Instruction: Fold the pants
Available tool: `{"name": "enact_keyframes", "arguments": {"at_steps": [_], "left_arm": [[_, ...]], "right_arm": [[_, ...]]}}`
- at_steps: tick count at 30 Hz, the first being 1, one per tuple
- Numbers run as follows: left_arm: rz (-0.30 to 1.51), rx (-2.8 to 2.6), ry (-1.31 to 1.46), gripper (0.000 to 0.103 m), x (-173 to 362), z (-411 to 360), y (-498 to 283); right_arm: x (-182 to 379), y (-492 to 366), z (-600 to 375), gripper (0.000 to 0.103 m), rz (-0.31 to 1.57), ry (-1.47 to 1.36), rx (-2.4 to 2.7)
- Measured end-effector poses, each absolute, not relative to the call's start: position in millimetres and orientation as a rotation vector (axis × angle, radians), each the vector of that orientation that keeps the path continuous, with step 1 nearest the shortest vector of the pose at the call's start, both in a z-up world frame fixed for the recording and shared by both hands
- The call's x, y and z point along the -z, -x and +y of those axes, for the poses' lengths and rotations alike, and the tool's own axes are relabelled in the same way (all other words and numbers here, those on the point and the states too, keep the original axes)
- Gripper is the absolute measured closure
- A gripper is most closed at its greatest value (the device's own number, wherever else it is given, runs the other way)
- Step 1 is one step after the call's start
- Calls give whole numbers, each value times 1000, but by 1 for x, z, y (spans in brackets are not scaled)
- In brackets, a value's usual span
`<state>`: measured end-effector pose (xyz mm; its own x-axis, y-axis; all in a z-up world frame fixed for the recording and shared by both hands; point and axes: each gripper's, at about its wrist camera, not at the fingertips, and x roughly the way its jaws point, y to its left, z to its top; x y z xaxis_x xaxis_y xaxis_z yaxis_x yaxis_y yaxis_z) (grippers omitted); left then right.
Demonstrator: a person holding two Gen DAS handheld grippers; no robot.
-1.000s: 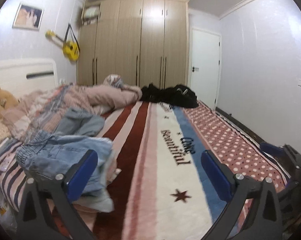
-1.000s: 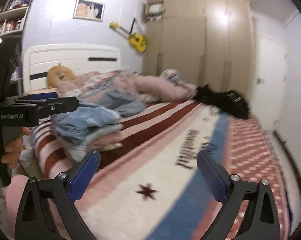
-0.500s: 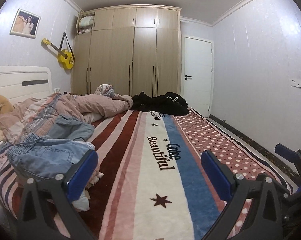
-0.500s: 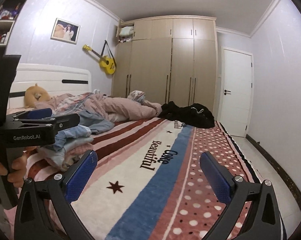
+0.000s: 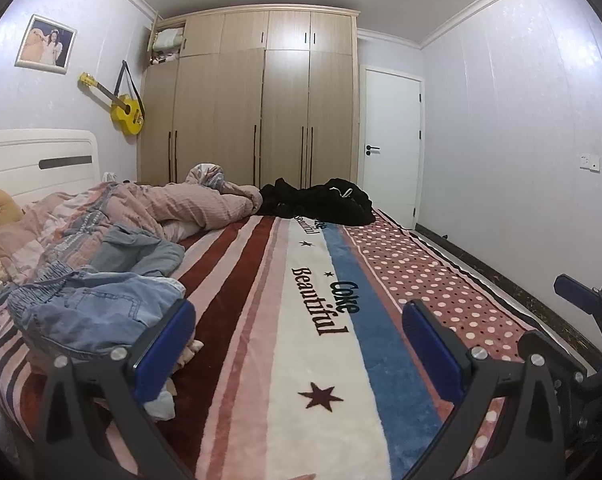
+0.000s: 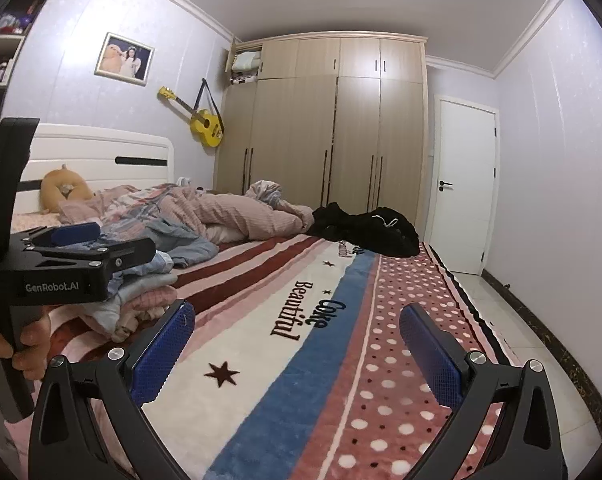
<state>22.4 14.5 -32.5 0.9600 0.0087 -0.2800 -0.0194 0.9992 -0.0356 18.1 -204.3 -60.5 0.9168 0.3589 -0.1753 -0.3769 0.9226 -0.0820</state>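
Denim pants [image 5: 89, 312] lie crumpled atop a clothes pile at the left of the frame, so we hold our left gripper [image 5: 299, 334] and right gripper [image 6: 297, 338] wide and empty above the striped blanket [image 5: 301, 360], presumably our folding surface.

"Coke Beautiful" on the blanket [image 5: 321, 312]; "GenRobot.AI" on the left claw [image 6: 57, 286].
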Motion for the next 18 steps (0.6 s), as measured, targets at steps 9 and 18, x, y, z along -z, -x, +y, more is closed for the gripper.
{"name": "enact_keyframes", "arguments": {"at_steps": [9,18], "left_arm": [[286,-10,36,1,35,14,-24],[279,-8,26,1,34,12,-23]], "right_arm": [[61,-20,-205,1,163,112,-372],[60,-21,-206,1,166,105,-355]]}}
